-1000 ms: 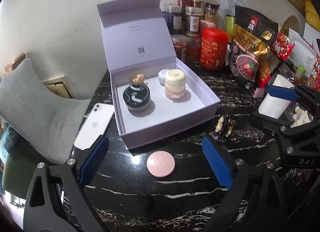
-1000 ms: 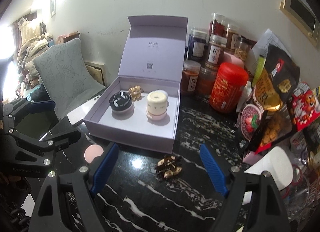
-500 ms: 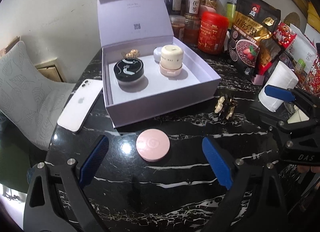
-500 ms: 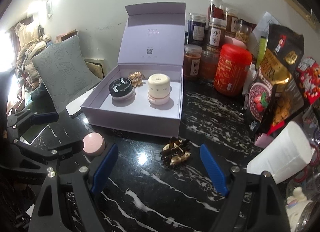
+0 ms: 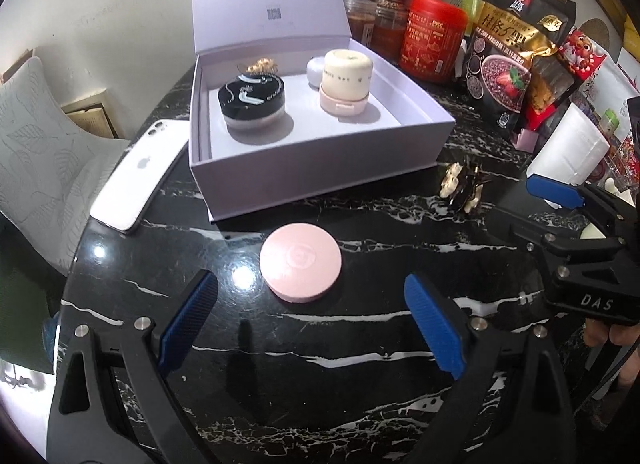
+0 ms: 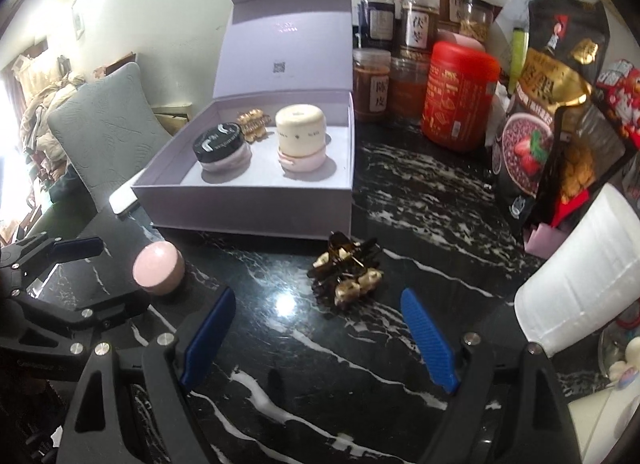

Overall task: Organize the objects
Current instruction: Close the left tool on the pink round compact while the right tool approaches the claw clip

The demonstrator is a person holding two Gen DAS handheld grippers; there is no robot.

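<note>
A lilac gift box (image 5: 320, 180) (image 6: 248, 208) stands with its lid up on the black marble table. Inside it sit a black-lidded jar (image 5: 251, 104) (image 6: 222, 146), a cream and pink jar (image 5: 346, 82) (image 6: 300, 136), a small white jar (image 5: 314, 70) and a gold hair clip (image 5: 260, 64) (image 6: 252, 124). A round pink compact (image 5: 301, 262) (image 6: 158, 270) lies on the table just ahead of my left gripper (image 5: 312, 328), which is open and empty. A dark hair clip with pale flowers (image 6: 346, 268) (image 5: 464, 186) lies just ahead of my right gripper (image 6: 320, 340), also open and empty.
A white phone (image 5: 136, 180) lies left of the box at the table's edge. Spice jars (image 6: 416, 24), a red canister (image 6: 460, 96) and snack bags (image 6: 552, 112) crowd the back right. A white paper roll (image 6: 584, 272) stands at the right. A grey chair (image 6: 104, 132) is on the left.
Both grippers have come down toward the table. The pink compact and the flowered clip now sit larger and closer to the fingertips. Nothing was taken hold of.
</note>
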